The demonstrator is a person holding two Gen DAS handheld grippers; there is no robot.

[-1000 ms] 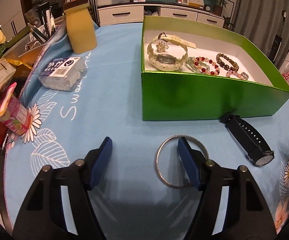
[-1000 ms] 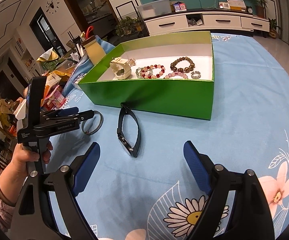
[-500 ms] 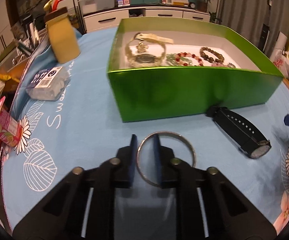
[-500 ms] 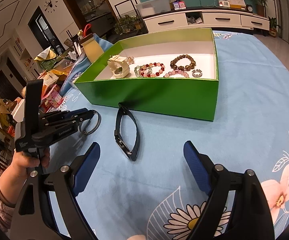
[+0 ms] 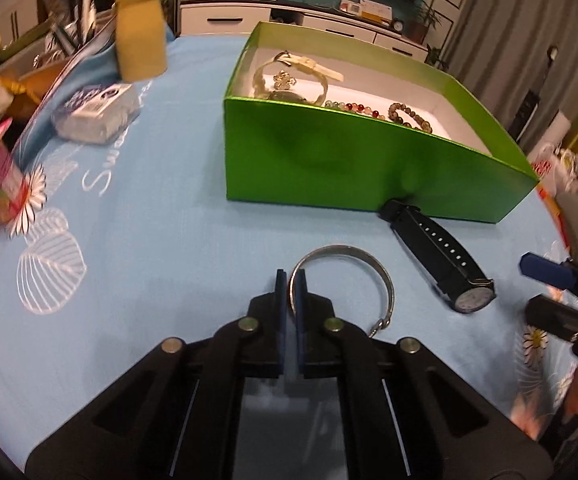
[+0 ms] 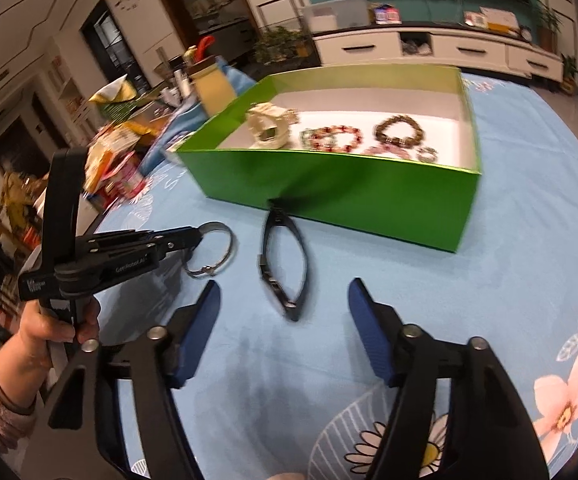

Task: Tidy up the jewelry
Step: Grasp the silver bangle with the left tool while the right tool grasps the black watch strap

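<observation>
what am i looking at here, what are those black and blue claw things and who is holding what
There is no robot: a person holds a handheld tool in each hand, each with a wide-angle camera looking along its two blue-padded fingers. One picture comes from the left tool, the other from the right tool. The right view also shows the person's left hand gripping its handle. On the blue flowered tablecloth stands a green box holding bead bracelets and a pale watch. In front of it lie a silver bangle and a black watch. The left tool is shut on the bangle's rim. The right tool is closing, with nothing between its fingers yet.
</observation>
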